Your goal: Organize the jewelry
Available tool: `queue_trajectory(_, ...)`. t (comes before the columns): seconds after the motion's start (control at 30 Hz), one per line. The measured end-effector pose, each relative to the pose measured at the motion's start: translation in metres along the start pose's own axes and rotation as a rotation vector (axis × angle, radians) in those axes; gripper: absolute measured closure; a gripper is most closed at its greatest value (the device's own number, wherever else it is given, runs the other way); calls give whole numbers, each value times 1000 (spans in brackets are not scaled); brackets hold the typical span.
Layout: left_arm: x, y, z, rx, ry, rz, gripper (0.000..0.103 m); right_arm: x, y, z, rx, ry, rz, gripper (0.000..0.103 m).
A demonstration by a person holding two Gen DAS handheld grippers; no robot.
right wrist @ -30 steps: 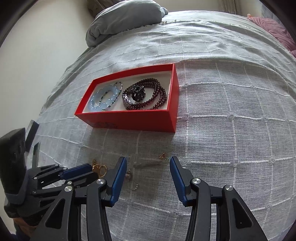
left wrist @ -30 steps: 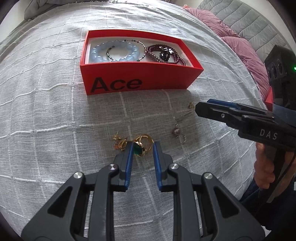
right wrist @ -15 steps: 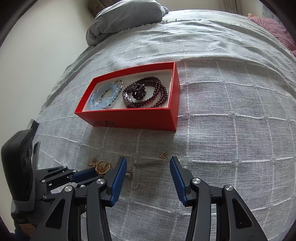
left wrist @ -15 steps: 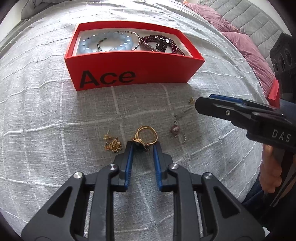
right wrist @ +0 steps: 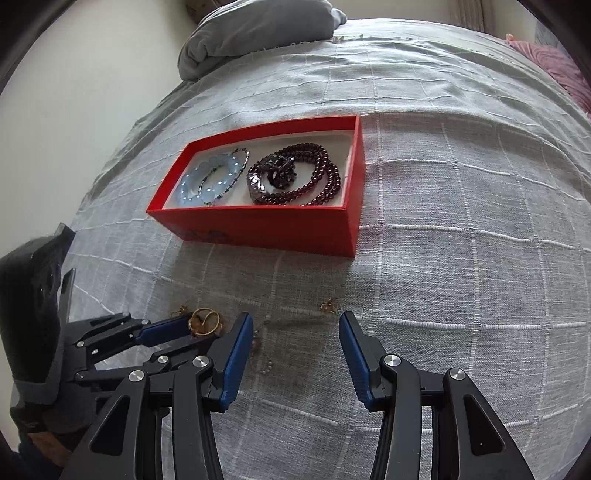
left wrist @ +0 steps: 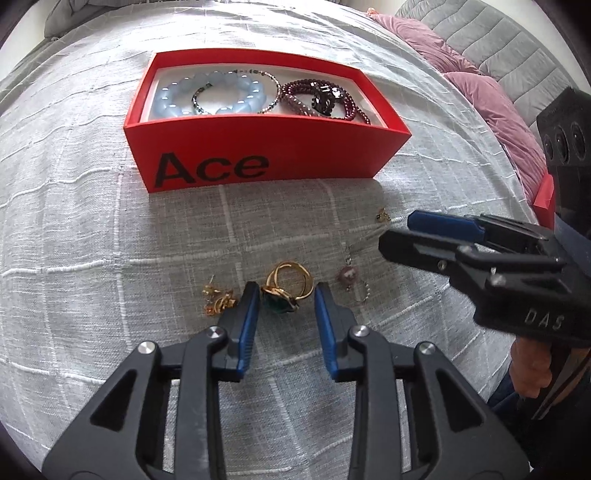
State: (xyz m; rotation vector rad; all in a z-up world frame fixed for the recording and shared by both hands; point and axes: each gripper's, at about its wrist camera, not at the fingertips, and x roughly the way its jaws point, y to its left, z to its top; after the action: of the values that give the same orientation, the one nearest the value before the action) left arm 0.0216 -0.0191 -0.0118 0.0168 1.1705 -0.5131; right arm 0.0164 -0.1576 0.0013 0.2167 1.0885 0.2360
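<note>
Jewelry lies in two lots on the bed: bracelets already in the red box on the far side, small pieces loose on the spread nearer the person. That split looks like the work itself, with the bulky beaded bracelets boxed and the fiddly bits left over.

The left gripper points steeply down at the gold rings, one with a green stone. Its jaws have just been opening and now stand narrowly apart, one on each side of the rings with the pads not pressing, so nothing is held. I judge it is resetting its grasp, since tangled rings lying flat on soft cloth give little to pinch. Just left of it are the gold earrings; just right, a pendant with a pinkish bead on a fine chain.

The right gripper hangs to the right, half open and empty, above that chain and a small charm, probably waiting its turn.

The box holds a pale blue bracelet at its left end and dark red beads at its right, room remaining between them.

The spread is grey, woven with a raised white grid, and it dimples softly. A grey pillow sits at the far edge by a cream wall; pink cushions and a quilted grey headboard lie to the right.
</note>
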Motion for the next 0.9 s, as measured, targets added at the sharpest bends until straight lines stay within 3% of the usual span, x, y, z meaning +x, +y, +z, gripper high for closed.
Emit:
queue_trajectory(0.23, 0, -7, 2, 33, -9, 5, 73, 3, 17, -8, -141, 20, -34, 54)
queue_trajectory(0.5, -23, 2, 4, 5, -88, -52, 73, -5, -18, 4, -26, 16, -11, 54)
queue_trajectory(0.7, -28, 11, 9, -37, -105, -55, 73, 20, -38, 2, 193, 118, 195, 68)
queue_trajectory(0.9, -35, 17, 12, -48, -126, -65, 73, 32, -38, 4, 321, 73, 221, 72)
